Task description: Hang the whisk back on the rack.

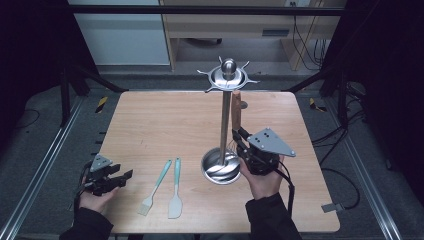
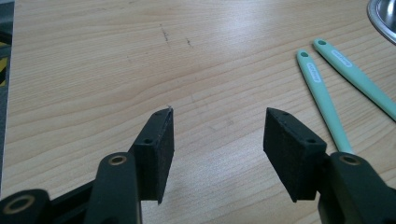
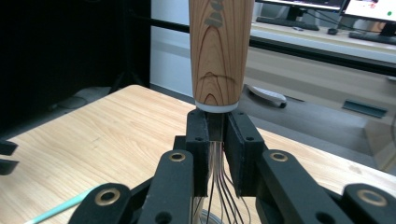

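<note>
A whisk with a wooden handle (image 1: 236,107) (image 3: 219,51) stands upright beside the pole of a steel utensil stand (image 1: 225,125). My right gripper (image 1: 239,136) (image 3: 217,128) is shut on the whisk's wires just under the handle, above the stand's round base (image 1: 220,167). The handle's top reaches close under the stand's ring of hooks (image 1: 228,75); whether it hangs on one I cannot tell. My left gripper (image 1: 124,172) (image 2: 217,128) rests open at the table's near left with nothing between its pads.
A teal pastry brush (image 1: 156,187) (image 2: 322,98) and a teal spatula (image 1: 176,192) (image 2: 355,74) lie side by side on the wooden table (image 1: 165,120), between the left gripper and the stand's base (image 2: 383,18). Dark frame rails run along both sides of the table.
</note>
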Action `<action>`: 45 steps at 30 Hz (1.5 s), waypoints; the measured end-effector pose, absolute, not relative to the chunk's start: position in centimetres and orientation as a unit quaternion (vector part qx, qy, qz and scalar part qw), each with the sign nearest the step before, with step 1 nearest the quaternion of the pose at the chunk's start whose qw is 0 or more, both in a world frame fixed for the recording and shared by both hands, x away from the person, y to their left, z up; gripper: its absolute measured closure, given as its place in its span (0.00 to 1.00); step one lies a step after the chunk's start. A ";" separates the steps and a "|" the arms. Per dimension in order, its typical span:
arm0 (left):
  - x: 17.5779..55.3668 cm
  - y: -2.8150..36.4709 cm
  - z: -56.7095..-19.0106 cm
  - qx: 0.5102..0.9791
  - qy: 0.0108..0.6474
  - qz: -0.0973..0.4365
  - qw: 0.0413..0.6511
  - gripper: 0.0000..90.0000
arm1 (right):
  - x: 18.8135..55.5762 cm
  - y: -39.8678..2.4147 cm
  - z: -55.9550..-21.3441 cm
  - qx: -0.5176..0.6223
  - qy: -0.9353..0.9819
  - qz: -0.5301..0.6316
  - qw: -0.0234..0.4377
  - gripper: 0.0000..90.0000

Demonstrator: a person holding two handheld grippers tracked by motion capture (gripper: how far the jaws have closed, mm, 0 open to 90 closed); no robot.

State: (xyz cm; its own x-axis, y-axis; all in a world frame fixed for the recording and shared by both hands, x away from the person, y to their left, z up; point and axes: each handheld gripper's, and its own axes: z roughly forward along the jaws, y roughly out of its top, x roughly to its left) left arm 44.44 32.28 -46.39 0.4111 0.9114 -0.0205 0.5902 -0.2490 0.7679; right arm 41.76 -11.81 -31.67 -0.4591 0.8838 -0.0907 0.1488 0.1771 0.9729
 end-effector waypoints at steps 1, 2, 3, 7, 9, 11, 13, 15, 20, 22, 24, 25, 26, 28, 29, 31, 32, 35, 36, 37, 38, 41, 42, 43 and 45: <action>44.4 32.3 -46.4 0.759 0.494 0.222 0.361 0.48 | 41.9 -11.9 -31.7 0.379 0.680 0.519 0.352 0.88; 44.4 32.3 -46.4 0.759 0.494 0.222 0.360 0.48 | 41.9 -11.9 -31.7 0.379 0.681 0.520 0.348 0.88; 44.4 32.3 -46.4 0.760 0.494 0.223 0.360 0.48 | 42.0 -12.0 -31.7 0.378 0.682 0.522 0.346 0.87; 44.4 32.3 -46.4 0.759 0.494 0.222 0.361 0.48 | 42.0 -12.1 -31.7 0.374 0.682 0.528 0.343 0.86; 44.4 32.3 -46.4 0.759 0.494 0.222 0.361 0.48 | 41.9 -12.2 -31.7 0.368 0.682 0.532 0.342 0.83; 44.4 32.3 -46.4 0.759 0.493 0.222 0.361 0.48 | 41.8 -12.3 -31.7 0.361 0.684 0.537 0.338 0.81; 44.4 32.3 -46.4 0.760 0.493 0.221 0.362 0.48 | 41.6 -12.3 -31.7 0.356 0.685 0.542 0.333 0.79; 44.4 32.2 -46.4 0.760 0.492 0.222 0.362 0.48 | 41.4 -12.5 -31.7 0.349 0.684 0.547 0.334 0.75; 44.4 32.2 -46.4 0.762 0.489 0.223 0.362 0.49 | 40.5 -13.0 -31.5 0.335 0.682 0.560 0.332 0.73; 44.4 32.1 -46.4 0.762 0.486 0.227 0.363 0.50 | 40.1 -13.4 -31.3 0.332 0.679 0.568 0.325 0.72; 44.3 32.1 -46.4 0.765 0.479 0.230 0.363 0.51 | 39.8 -13.8 -31.1 0.331 0.676 0.571 0.328 0.73; 44.3 32.0 -46.5 0.768 0.475 0.231 0.363 0.52 | 39.6 -14.0 -31.0 0.330 0.675 0.572 0.329 0.74; 44.3 31.9 -46.5 0.768 0.472 0.234 0.364 0.53 | 39.5 -14.2 -31.0 0.330 0.673 0.573 0.332 0.74; 44.3 31.9 -46.5 0.771 0.465 0.235 0.366 0.55 | 39.3 -14.6 -30.9 0.332 0.671 0.573 0.334 0.77; 44.3 31.9 -46.5 0.772 0.461 0.236 0.368 0.57 | 39.2 -14.8 -30.8 0.333 0.671 0.572 0.335 0.78; 44.3 31.8 -46.6 0.774 0.455 0.238 0.370 0.58 | 39.2 -15.1 -30.8 0.337 0.670 0.571 0.335 0.82; 44.3 31.8 -46.6 0.774 0.453 0.238 0.372 0.58 | 39.2 -15.3 -30.7 0.340 0.669 0.571 0.333 0.84; 44.3 31.8 -46.7 0.775 0.445 0.239 0.379 0.58 | 39.3 -15.8 -30.6 0.346 0.668 0.571 0.329 0.88; 44.3 31.7 -46.7 0.775 0.445 0.236 0.382 0.58 | 39.3 -15.9 -30.5 0.347 0.667 0.572 0.329 0.90; 44.3 31.7 -46.7 0.776 0.445 0.234 0.380 0.58 | 39.3 -16.1 -30.5 0.347 0.667 0.571 0.330 0.92; 44.3 31.6 -46.8 0.775 0.447 0.233 0.381 0.58 | 39.3 -16.2 -30.4 0.348 0.666 0.571 0.330 0.94; 44.2 31.7 -46.7 0.775 0.453 0.230 0.377 0.58 | 39.4 -16.5 -30.2 0.351 0.664 0.573 0.327 0.98; 44.2 31.7 -46.7 0.776 0.453 0.229 0.375 0.58 | 39.5 -16.6 -30.1 0.351 0.665 0.573 0.327 0.99; 44.2 31.8 -46.6 0.775 0.453 0.229 0.376 0.57 | 39.5 -16.6 -30.0 0.351 0.665 0.574 0.326 1.00; 44.2 31.8 -46.6 0.772 0.458 0.228 0.377 0.56 | 39.6 -16.7 -29.9 0.352 0.662 0.577 0.324 1.00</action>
